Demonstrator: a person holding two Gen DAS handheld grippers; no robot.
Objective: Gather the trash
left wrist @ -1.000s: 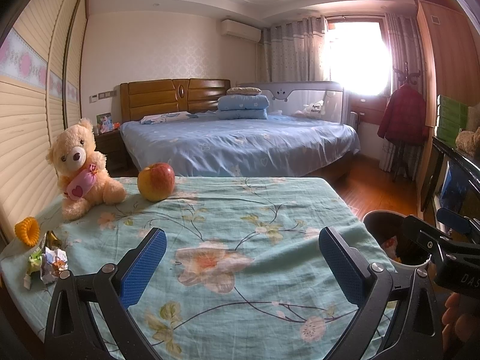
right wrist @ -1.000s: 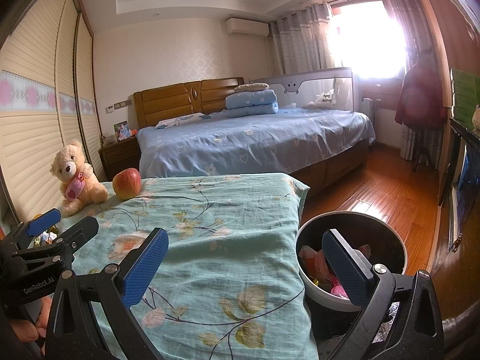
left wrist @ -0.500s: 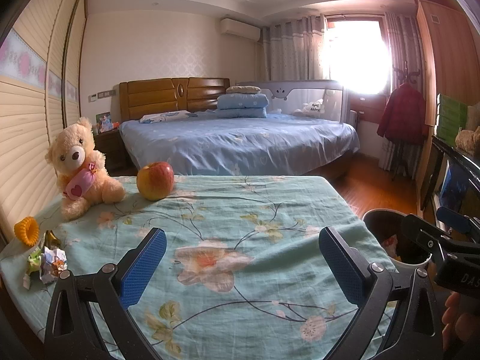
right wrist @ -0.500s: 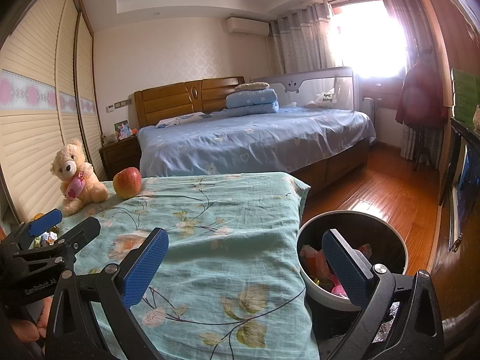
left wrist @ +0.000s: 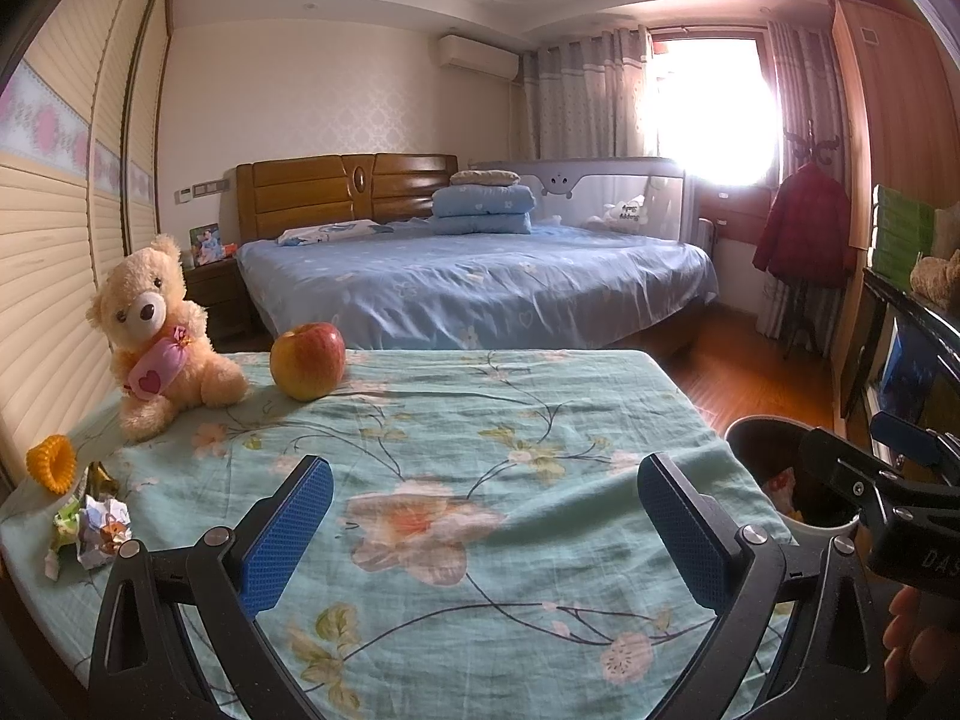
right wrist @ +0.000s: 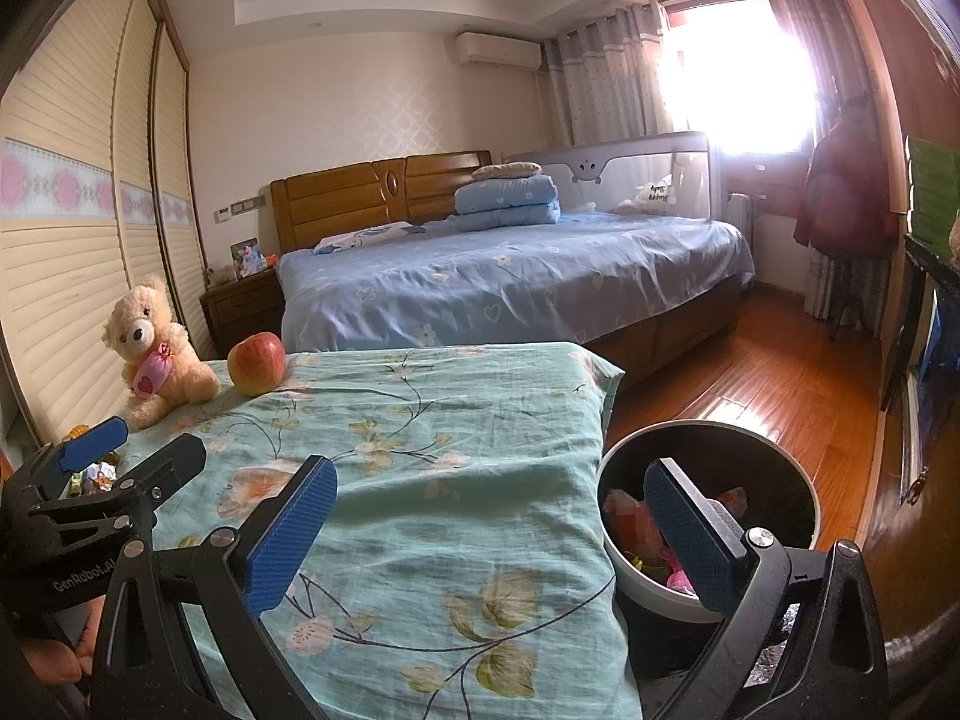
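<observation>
Little has moved since the earlier frames: both views have shifted only slightly, and nothing on the table has been disturbed.

At the near left corner of the cloth, a crumpled wrapper is seen, with a scrap of foil just beyond it and an orange ring further left. This wrapper is judged to be the remaining trash. A bear and an apple sit at the far left and should be left alone.

The left gripper is held over the middle of the cloth, its fingers wide apart and empty. To do the step well, it should be swung left and lowered so that the wrapper lies between the pads, with one pad kept clear of the ring. The pinch is best made low and across the thickest part of the crumple, since light paper can slip or spring out. The cloth should not be caught in the pinch, or it may be dragged and the apple set rolling.

The right gripper is also held wide apart and empty, straddling the table's right edge. On the floor to the right stands the bin, already holding some coloured litter, well apart from the wrapper. A carry right across the table is therefore to be expected.
</observation>
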